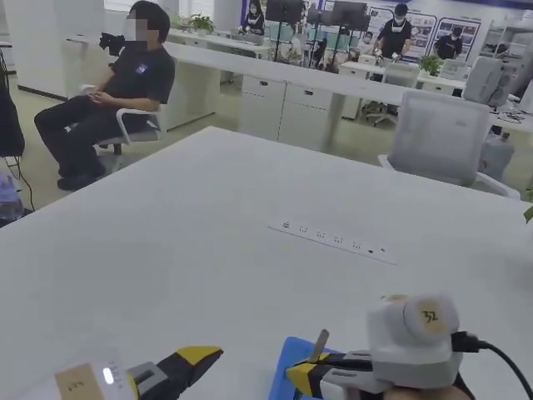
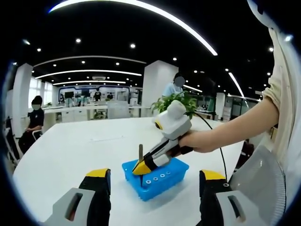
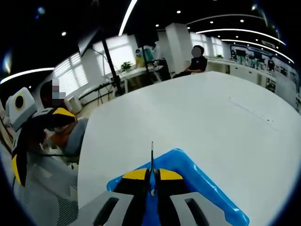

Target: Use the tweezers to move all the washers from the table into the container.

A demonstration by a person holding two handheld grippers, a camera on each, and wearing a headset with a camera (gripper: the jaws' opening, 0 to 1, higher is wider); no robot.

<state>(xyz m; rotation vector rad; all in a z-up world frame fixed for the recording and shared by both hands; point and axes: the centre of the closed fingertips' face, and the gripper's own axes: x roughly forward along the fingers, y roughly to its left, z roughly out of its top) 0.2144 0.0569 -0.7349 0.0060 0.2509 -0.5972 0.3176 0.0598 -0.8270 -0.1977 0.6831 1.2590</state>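
Right gripper: jaws pressed together on the tweezers, clamped near one end. It hangs over the blue container, nose angled down toward the tray. In the left gripper view the tweezers stand nearly upright, long axis rising out of the jaw tips above the container's middle; which end is the working tip cannot be told.

Washers: a short row of small rings lies inside the container, just beside the right gripper's nose.

Left gripper: jaws wide apart, holding nothing, on the near side of the container and apart from it.

Table: bare white around the tray.

Judgement: the right gripper is the nearer and the only one armed. The next pick depends on swinging the tweezers' axis downward.
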